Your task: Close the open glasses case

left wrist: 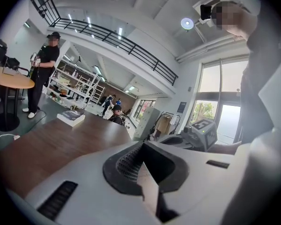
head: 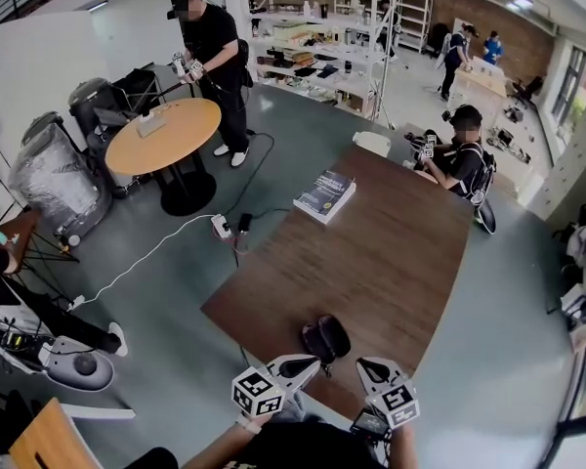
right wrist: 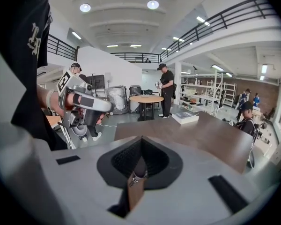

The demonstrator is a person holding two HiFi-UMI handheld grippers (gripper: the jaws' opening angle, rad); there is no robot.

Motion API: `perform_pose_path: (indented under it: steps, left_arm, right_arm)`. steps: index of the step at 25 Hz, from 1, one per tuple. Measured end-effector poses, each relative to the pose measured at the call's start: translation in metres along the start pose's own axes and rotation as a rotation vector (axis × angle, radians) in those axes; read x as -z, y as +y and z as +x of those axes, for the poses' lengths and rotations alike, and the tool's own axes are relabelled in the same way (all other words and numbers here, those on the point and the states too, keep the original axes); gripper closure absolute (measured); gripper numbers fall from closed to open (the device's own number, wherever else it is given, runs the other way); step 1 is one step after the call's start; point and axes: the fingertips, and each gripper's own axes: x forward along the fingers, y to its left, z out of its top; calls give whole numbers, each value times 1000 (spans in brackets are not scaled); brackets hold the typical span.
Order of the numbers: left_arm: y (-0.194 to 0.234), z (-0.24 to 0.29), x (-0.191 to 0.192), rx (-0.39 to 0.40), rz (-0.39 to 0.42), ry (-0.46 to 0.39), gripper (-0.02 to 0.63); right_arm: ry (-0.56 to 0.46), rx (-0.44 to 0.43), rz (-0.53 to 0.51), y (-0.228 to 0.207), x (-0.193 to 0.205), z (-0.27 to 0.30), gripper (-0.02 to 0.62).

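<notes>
A long brown table (head: 371, 252) fills the centre of the head view. A thick dark book (head: 324, 195) lies near its upper left corner, and a seated person (head: 461, 159) is at its far end. At upper left, a standing person in black (head: 213, 47) works at a round wooden table (head: 163, 135). A white power strip (head: 221, 227) lies on the grey floor between the tables.

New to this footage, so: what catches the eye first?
A long brown table fills the middle, with a dark glasses case near its close edge and a book at its far left corner. The left gripper and right gripper, both shut and empty, hover just short of the case.
</notes>
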Motion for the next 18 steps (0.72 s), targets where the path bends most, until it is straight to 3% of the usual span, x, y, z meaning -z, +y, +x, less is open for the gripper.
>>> perform_pose_path:
  steps: [8,18]
  left_arm:
    - [56,13,3,-16,-21,31,600]
    - [91,23,2,-20,-30,56,600]
  right_arm:
    - [37,-18,-7,-25,-1,49,607]
    - [84,-39,9,-39,6,80,609]
